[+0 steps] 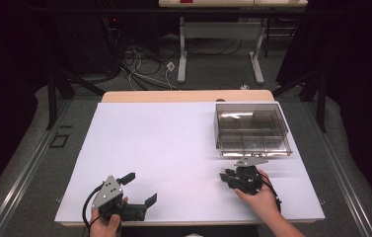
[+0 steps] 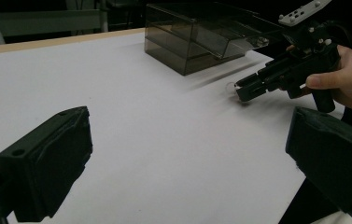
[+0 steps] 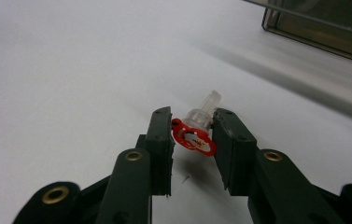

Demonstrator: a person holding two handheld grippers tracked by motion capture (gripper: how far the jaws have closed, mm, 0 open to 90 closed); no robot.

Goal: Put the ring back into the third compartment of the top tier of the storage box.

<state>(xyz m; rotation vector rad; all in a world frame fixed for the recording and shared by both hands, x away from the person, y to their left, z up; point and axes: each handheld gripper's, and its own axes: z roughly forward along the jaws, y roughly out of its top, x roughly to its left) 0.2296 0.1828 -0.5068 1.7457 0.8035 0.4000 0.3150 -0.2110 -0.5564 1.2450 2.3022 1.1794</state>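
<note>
The right gripper [image 3: 192, 126] is clamping a small clear plastic plug [image 3: 200, 119] with a red ring just in front of the smoky box [image 1: 252, 129]; light, stiff and slippery, it is best pinched across its body.

From my right claw [image 1: 229, 176], the smoky compartment box [image 1: 252, 129] blocks 1 o'clock; bare white tabletop [image 1: 173, 143] lies open from 9 through 12.
</note>
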